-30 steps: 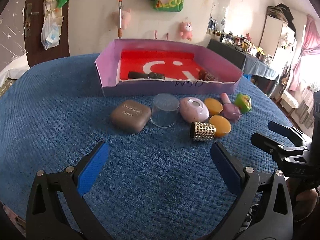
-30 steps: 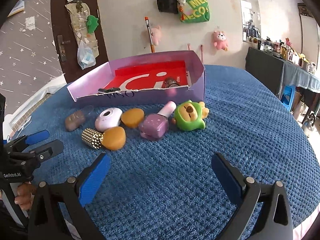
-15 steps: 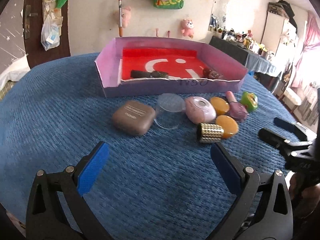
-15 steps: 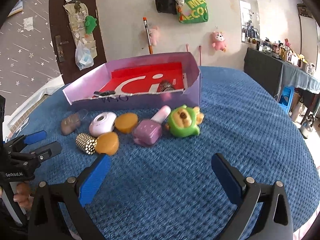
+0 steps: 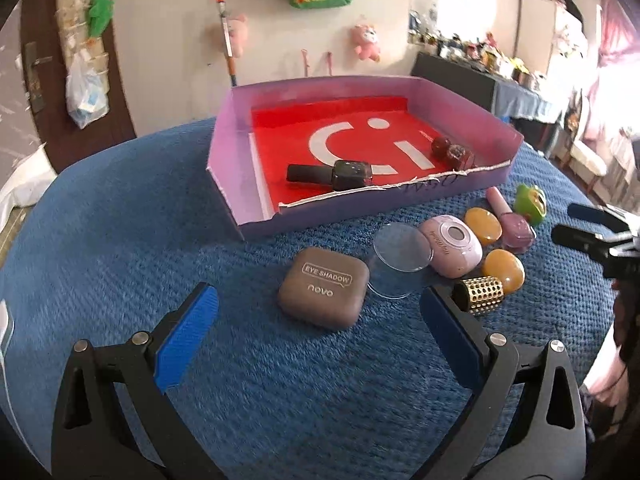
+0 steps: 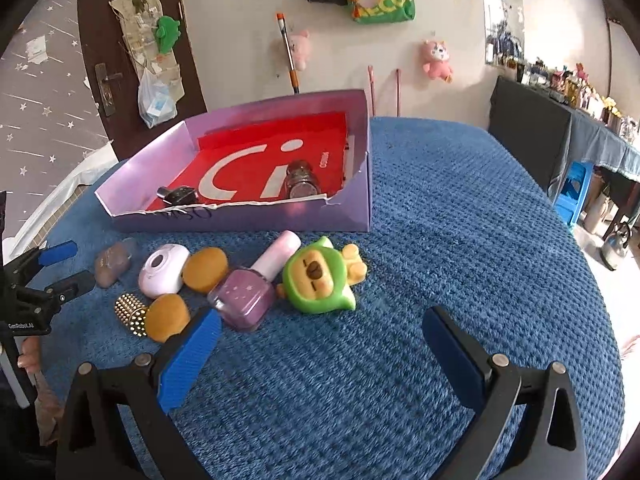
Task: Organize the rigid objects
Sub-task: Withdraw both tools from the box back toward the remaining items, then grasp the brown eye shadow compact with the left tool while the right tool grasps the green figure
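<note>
- Eyeshadow case [image 5: 323, 293], brown and square with rounded corners, lies flat on the blue cloth [image 5: 120, 240] just in front of the purple box [image 5: 256, 216]; it sits between the spread jaws of the left gripper [image 5: 318, 330], which holds nothing. That framing suggests it is the next piece to be lifted into the box.
- The box already holds a dark nail polish bottle [image 5: 332, 174] lying on its side and a dark red bottle [image 5: 452, 154] near the right wall, so sorting looks partly done.
- Touching the case's right side is a clear round cup [image 5: 400, 262], which could be nudged when the jaws close.
- Further right lie a pink oval device [image 5: 452, 246], two amber stones [image 5: 504, 274], and a gold perforated cap [image 5: 480, 294] that sits just beside the left gripper's right finger.
- The right gripper [image 6: 320, 344] is also wide open and empty, facing the green toy [image 6: 318, 276] and the purple nail polish [image 6: 248, 294]; its left finger lies close to one amber stone.
- The box's low front wall must be cleared on any transfer.
</note>
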The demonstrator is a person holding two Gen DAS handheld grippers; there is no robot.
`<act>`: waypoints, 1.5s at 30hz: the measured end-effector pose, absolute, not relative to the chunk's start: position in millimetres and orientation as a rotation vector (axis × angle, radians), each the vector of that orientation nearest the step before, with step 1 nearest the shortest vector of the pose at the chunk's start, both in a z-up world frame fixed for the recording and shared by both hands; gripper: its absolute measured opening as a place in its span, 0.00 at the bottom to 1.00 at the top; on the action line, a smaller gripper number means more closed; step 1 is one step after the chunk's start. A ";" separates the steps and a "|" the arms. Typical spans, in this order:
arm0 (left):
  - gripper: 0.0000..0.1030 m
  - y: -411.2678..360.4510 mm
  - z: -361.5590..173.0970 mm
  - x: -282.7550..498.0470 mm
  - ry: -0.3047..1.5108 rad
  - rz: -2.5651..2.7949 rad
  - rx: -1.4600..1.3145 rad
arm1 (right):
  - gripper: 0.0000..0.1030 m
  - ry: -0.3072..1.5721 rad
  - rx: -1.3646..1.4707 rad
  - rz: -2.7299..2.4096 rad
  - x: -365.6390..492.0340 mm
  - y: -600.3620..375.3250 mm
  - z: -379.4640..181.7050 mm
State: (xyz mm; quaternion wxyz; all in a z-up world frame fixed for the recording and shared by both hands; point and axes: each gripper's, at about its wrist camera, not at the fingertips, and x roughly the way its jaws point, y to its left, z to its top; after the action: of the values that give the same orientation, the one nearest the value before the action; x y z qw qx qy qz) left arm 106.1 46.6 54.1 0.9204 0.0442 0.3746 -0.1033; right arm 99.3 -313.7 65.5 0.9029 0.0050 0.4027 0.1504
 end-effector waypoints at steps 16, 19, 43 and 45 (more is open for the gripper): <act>0.78 49.9 32.1 141.2 0.902 -0.301 0.154 | 0.72 0.925 0.066 0.378 147.7 -318.9 56.8; 0.68 53.9 30.0 144.7 0.906 -0.308 0.129 | 0.59 0.931 0.108 0.417 150.3 -321.4 55.4; 0.47 36.2 82.3 112.9 0.758 -0.369 0.105 | 0.50 0.795 0.075 0.497 112.1 -303.1 102.9; 0.47 34.1 84.5 110.1 0.753 -0.376 0.104 | 0.50 0.792 0.074 0.504 111.8 -300.8 103.8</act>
State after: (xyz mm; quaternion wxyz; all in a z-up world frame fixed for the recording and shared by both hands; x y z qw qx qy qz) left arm 110.1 34.1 84.5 0.9114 0.0505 0.3654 -0.1822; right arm 111.8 -300.8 103.8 0.8911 0.0357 0.3817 0.2429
